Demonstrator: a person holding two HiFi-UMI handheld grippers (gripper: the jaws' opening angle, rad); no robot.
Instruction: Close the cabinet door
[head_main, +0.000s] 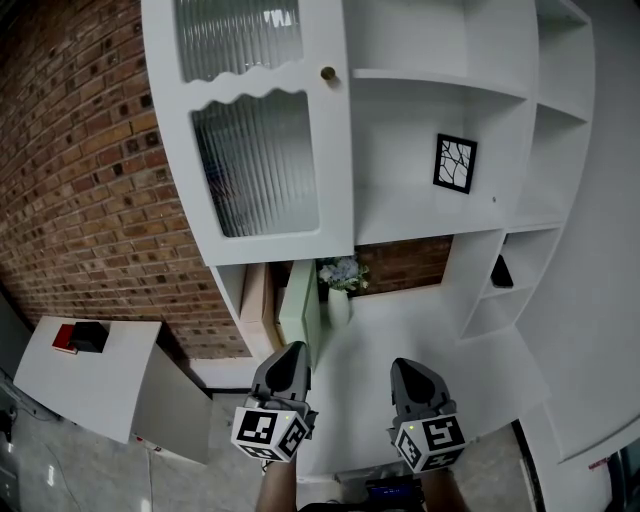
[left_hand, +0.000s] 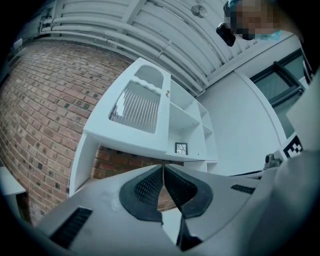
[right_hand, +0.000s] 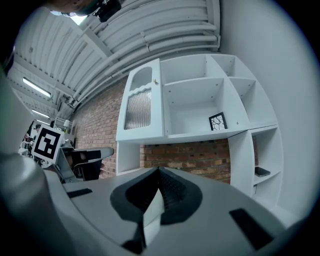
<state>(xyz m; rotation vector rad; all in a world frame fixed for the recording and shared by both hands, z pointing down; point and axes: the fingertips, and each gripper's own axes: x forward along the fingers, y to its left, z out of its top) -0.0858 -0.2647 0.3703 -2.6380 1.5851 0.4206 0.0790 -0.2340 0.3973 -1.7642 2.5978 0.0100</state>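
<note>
The white cabinet door (head_main: 255, 130) has ribbed glass panes and a small brass knob (head_main: 327, 73). It lies flush with the cabinet front, at the left of the open shelves (head_main: 440, 120); it also shows as the cabinet door (right_hand: 142, 107) and the cabinet door (left_hand: 140, 102). Both grippers hang low, well short of the cabinet and apart from the door. My left gripper (head_main: 289, 353) is shut with nothing in it, the jaws meeting at the tip (left_hand: 163, 169). My right gripper (head_main: 409, 368) is shut and empty too, its tip (right_hand: 159, 171) pointing at the shelves.
A black-framed picture (head_main: 455, 163) stands on a middle shelf. A vase of flowers (head_main: 340, 280) and a pale green box (head_main: 300, 312) sit on the white counter (head_main: 430, 330) under the cabinet. A dark flat item (head_main: 502, 272) lies on a right side shelf. A low white table (head_main: 110, 385) stands at left by the brick wall (head_main: 80, 170).
</note>
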